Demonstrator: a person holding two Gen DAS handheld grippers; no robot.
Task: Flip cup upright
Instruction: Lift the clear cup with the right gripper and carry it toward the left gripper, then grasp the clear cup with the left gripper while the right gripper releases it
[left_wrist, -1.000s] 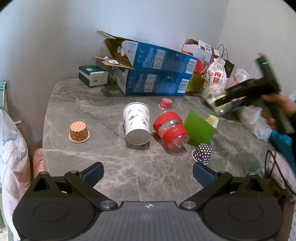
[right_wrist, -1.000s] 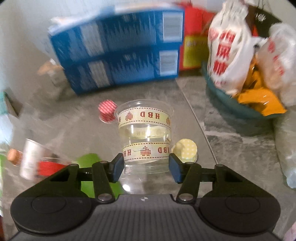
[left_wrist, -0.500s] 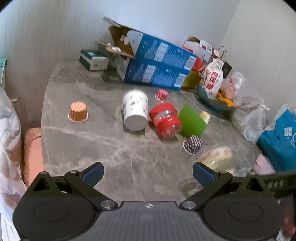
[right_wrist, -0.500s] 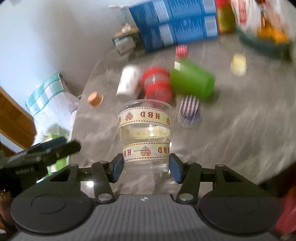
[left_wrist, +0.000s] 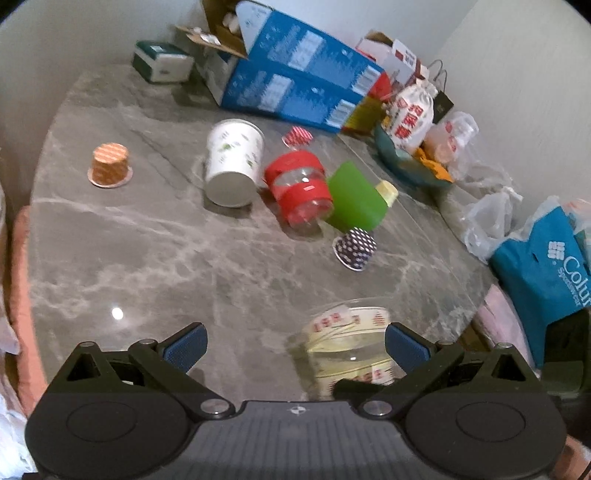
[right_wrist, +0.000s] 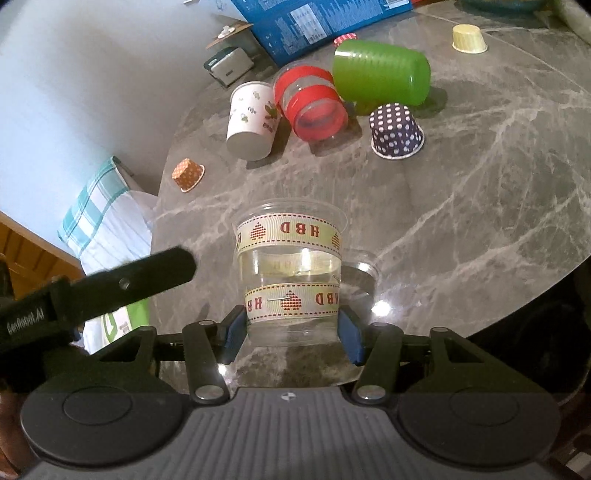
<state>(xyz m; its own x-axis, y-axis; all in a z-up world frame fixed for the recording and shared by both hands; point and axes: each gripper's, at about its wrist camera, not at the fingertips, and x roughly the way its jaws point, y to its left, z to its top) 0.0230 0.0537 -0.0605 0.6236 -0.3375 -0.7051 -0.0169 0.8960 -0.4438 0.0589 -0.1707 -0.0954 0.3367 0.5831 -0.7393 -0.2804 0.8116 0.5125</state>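
My right gripper (right_wrist: 291, 330) is shut on a clear plastic cup with cream HBD ribbons (right_wrist: 291, 273). The cup is upright, mouth up, at or just above the grey marble table (right_wrist: 461, 229) near its front edge. The same cup (left_wrist: 347, 343) shows in the left wrist view, close to my left gripper's right finger. My left gripper (left_wrist: 295, 345) is open and empty above the table's front. One finger of the left gripper (right_wrist: 110, 284) shows at the left of the right wrist view.
A white paper cup (left_wrist: 234, 162), a red-banded clear cup (left_wrist: 299, 192) and a green cup (left_wrist: 352, 197) lie on their sides mid-table. Small orange (left_wrist: 110, 165), navy dotted (left_wrist: 355, 247), yellow (right_wrist: 468, 38) and red (left_wrist: 297, 136) baking cups stand mouth down. Blue boxes (left_wrist: 295, 88) and bags (left_wrist: 543, 258) line the back and right.
My right gripper has carried the clear cup from the back right of the table to the near front edge and lowered it. My left gripper has pulled back and risen.
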